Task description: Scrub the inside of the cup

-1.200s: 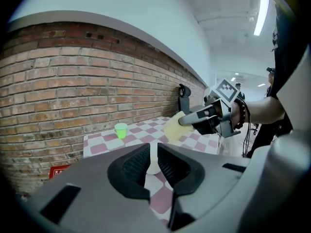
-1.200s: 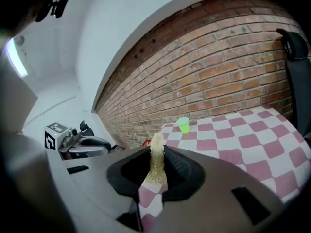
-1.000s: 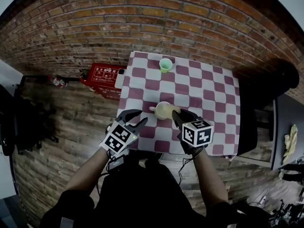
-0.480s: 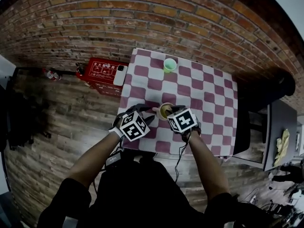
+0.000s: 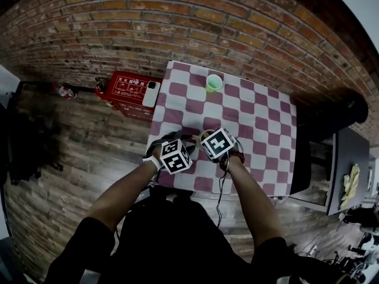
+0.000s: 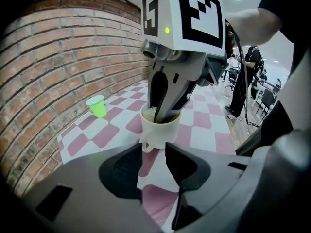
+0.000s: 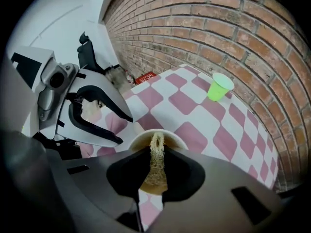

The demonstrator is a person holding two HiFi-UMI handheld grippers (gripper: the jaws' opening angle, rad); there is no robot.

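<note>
A cream cup [image 6: 160, 128] stands on the pink-and-white checked table [image 6: 206, 136], its handle [image 6: 145, 145] turned toward my left gripper [image 6: 153, 155]. That gripper is open, and the handle sits just ahead of its tips, untouched. My right gripper [image 6: 163, 111] reaches down into the cup from above. It is shut on a tan fibrous scrubber [image 7: 155, 165] that hangs inside the cup's rim [image 7: 171, 137]. In the head view both marker cubes crowd over the cup and hide it, the left gripper [image 5: 179, 143] beside the right gripper [image 5: 208, 139].
A small green cup [image 5: 213, 83] stands near the table's far edge, by the brick wall [image 5: 177, 22]. A red box [image 5: 127, 90] with a phone on it lies on the wooden floor left of the table. People and chairs are in the room behind.
Both grippers have closed in on the cup. The right one has lowered the scrubber into it; the left one has come right up to the handle with its jaws wider.
</note>
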